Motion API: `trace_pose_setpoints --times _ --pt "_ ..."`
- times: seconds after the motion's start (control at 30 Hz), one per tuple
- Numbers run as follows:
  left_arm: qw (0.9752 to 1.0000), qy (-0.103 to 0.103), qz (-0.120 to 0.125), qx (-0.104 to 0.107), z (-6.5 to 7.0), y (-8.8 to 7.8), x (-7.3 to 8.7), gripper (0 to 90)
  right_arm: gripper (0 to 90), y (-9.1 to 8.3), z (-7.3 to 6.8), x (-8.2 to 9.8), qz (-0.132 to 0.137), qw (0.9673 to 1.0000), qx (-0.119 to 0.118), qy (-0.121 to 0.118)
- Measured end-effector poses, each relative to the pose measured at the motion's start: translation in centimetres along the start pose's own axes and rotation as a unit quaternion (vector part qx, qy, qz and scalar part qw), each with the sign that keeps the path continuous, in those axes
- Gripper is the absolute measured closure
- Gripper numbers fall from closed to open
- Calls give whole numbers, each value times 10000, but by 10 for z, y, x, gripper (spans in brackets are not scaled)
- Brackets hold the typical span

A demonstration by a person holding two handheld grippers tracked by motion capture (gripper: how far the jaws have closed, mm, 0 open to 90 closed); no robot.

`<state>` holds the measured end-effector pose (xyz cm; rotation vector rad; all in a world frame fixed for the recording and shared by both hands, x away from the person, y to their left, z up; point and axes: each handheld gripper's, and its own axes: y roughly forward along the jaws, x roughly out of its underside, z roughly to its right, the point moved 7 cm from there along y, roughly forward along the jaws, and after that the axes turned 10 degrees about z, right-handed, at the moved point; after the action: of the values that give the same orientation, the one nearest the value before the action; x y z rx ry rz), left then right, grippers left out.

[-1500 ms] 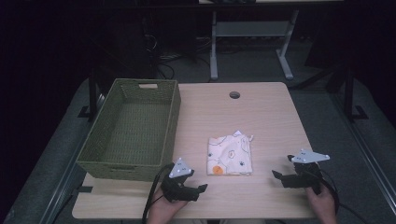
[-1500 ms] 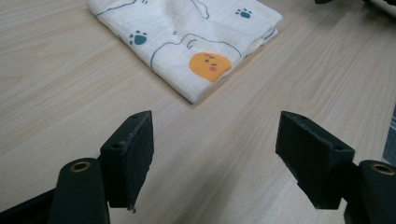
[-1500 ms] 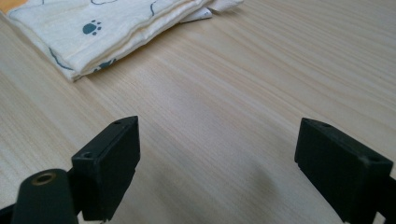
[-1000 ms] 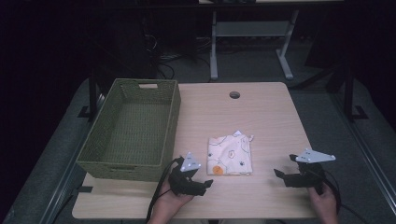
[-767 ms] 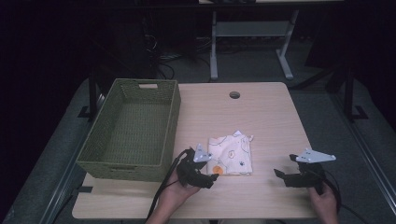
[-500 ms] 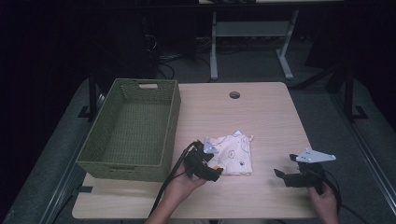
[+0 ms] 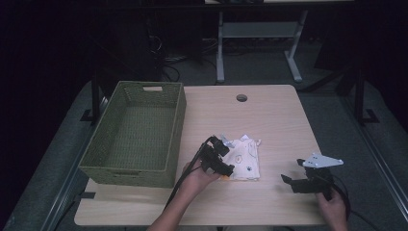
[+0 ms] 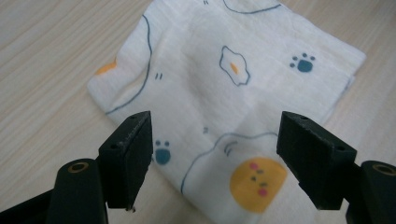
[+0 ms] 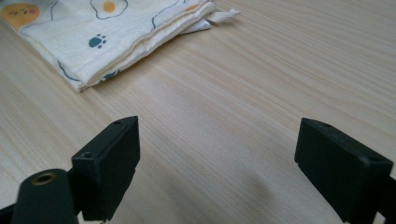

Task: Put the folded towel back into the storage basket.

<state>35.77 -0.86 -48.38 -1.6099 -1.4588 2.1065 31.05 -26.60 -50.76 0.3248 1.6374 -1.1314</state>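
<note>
A folded white cloth [image 7: 244,161] printed with eggs, paw marks and an orange face lies flat on the wooden table [image 7: 269,115], near its front middle. My left gripper [image 7: 222,161] hovers over the cloth's near-left corner, jaws wide open. In the left gripper view the cloth [image 8: 224,88] spreads beneath and between the two jaws, nothing pinched. My right gripper [image 7: 294,181] stands open above bare wood at the front right. In the right gripper view the cloth [image 9: 116,32] lies at the upper left, well clear of the jaws.
An empty green woven basket [image 7: 137,132] occupies the table's left side, its right wall close to the left hand. A round cable hole [image 7: 241,97] sits at the table's far middle. Beyond the table are a dark floor and a white desk frame [image 7: 260,33].
My left gripper has moved forward and right from the table's front edge to the cloth's near-left corner. The right gripper has hardly moved.
</note>
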Motion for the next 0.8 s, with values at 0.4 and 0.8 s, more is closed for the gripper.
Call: trace_pose_setpoints --times 0.4,0.8 --pt "9995 3 -320 -36 0 34 -19 283 139 0 0 -1 31 10000 1 -11" --pt "9980 -148 -603 -74 -3 53 -18 349 139 0 -1 -1 15 10000 -8 -24"
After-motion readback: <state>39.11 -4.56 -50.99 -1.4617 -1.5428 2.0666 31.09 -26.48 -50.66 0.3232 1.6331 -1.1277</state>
